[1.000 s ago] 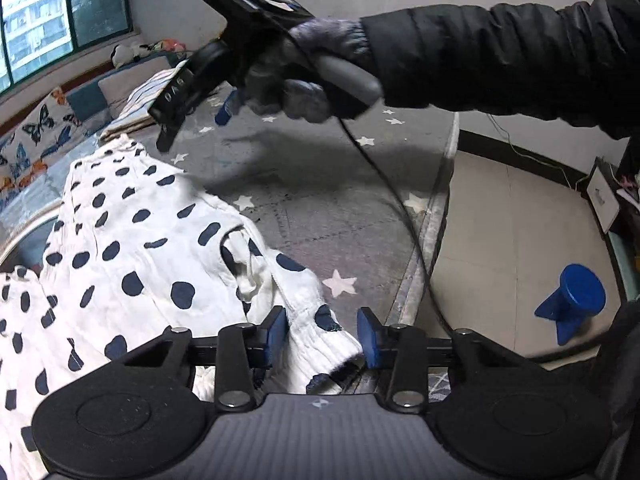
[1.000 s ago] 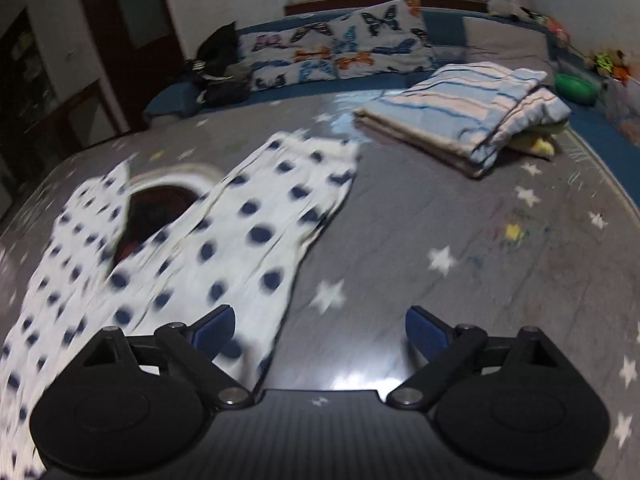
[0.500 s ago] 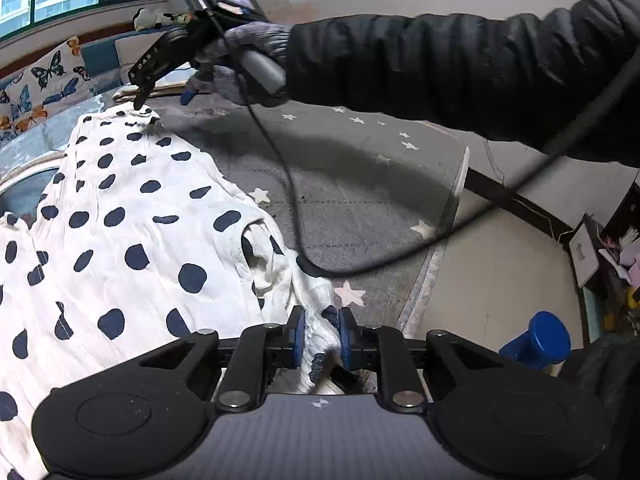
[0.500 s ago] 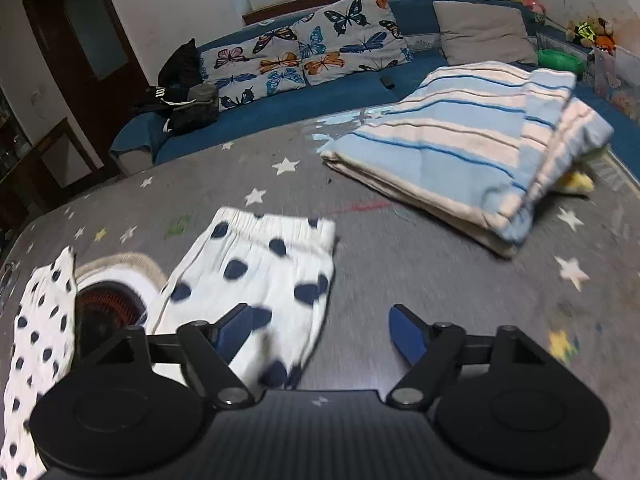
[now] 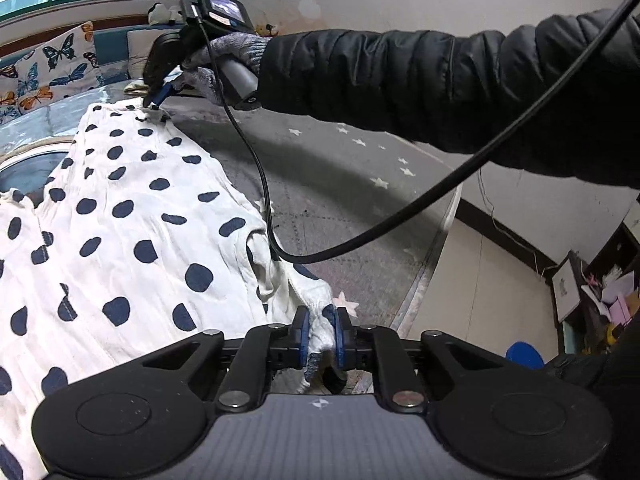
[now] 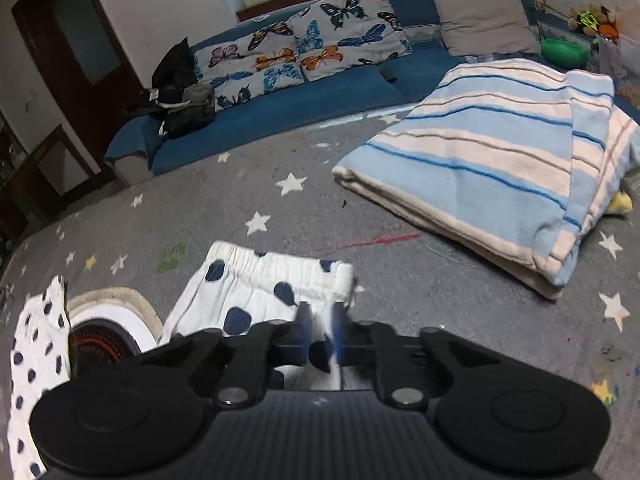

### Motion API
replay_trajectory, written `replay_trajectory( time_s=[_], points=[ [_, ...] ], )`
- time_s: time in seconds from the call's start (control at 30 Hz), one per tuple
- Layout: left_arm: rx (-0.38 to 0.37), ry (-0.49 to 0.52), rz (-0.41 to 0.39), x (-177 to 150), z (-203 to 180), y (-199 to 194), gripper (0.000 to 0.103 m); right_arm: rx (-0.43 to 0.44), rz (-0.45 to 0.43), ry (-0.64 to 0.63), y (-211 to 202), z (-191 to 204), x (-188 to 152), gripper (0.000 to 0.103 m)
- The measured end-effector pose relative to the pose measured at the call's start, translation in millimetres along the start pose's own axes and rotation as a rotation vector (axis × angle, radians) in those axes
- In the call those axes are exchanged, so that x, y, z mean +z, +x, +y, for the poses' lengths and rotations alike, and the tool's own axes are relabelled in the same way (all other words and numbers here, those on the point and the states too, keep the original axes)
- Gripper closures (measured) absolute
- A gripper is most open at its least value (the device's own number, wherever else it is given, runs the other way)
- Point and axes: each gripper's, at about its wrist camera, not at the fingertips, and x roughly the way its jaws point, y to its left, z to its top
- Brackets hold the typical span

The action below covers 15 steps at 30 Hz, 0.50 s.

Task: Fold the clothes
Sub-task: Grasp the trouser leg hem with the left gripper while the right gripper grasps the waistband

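We see the polka-dot garment spread on the grey star-patterned mat. The left hand-held gripper has just closed on a bunched cuff at the near edge. Only the left wrist view shows the gloved hand and black sleeve reaching across; the right hand-held gripper, jaws just closed, pinches the far elastic hem. Only the right wrist view shows the striped blanket and butterfly cushions beyond.
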Motion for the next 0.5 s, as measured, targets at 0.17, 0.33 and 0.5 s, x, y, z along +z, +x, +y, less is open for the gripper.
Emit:
replay_trajectory(
  time_s=[0.17,0.33,0.5],
  points=[
    [0.002,-0.025,-0.041,-1,1,-13,0.09,0.007,-0.042,0.029,-14,3,8,0.1],
    [0.015,-0.034,-0.058,-3,2,-18,0.09,-0.001,-0.047,0.033,-19,11,15,0.094],
    [0.013,-0.037,-0.054,-4,3,-18,0.09,-0.05,-0.007,-0.011,-6,15,8,0.08]
  ],
)
